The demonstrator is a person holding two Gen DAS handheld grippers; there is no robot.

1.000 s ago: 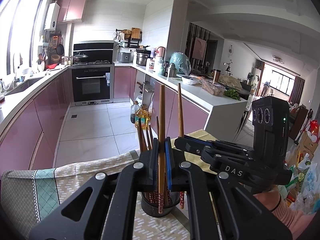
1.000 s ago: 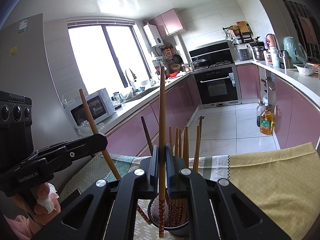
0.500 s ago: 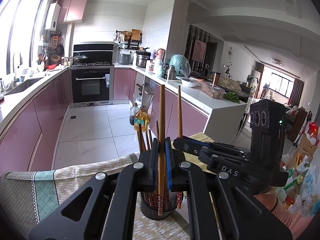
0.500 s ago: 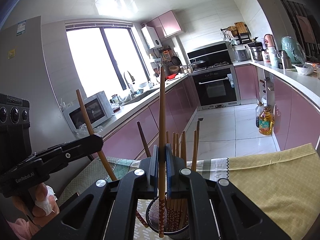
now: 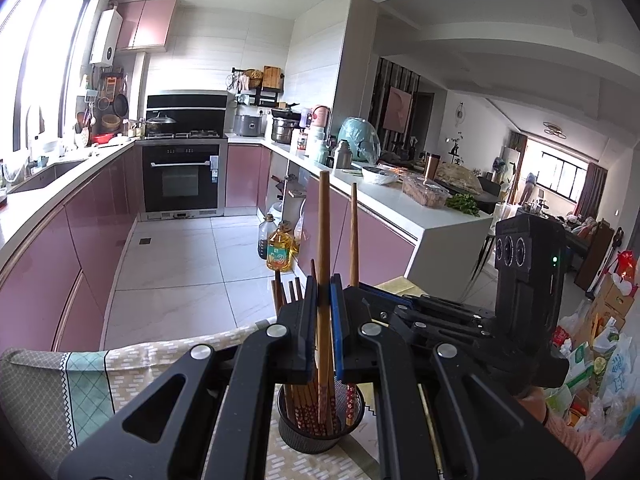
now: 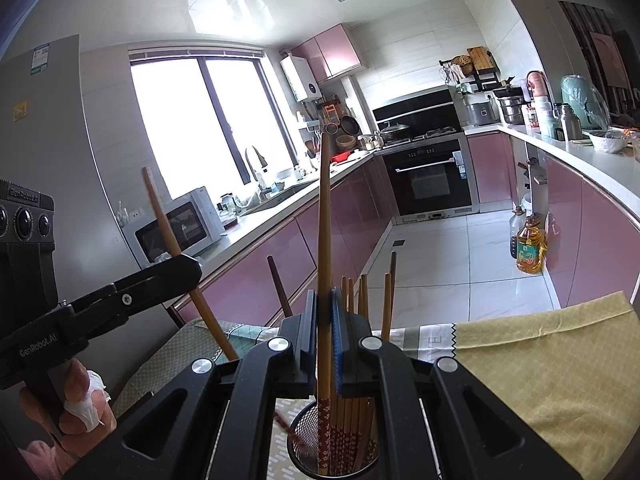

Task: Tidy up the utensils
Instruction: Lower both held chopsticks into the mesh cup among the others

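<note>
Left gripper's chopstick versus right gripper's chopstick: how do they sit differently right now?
In the right wrist view, the left gripper holds its chopstick tilted, while the right gripper holds its chopstick upright. The left one's tip enters the mesh holder near its rim; the right one's stands among the stored chopsticks. Both are clamped mid-shaft, patterned ends down.

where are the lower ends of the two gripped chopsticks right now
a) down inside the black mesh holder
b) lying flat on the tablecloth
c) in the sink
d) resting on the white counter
a: each gripper's jaws are shut on an upright chopstick whose patterned lower end sits inside the black mesh holder with the others.
</note>
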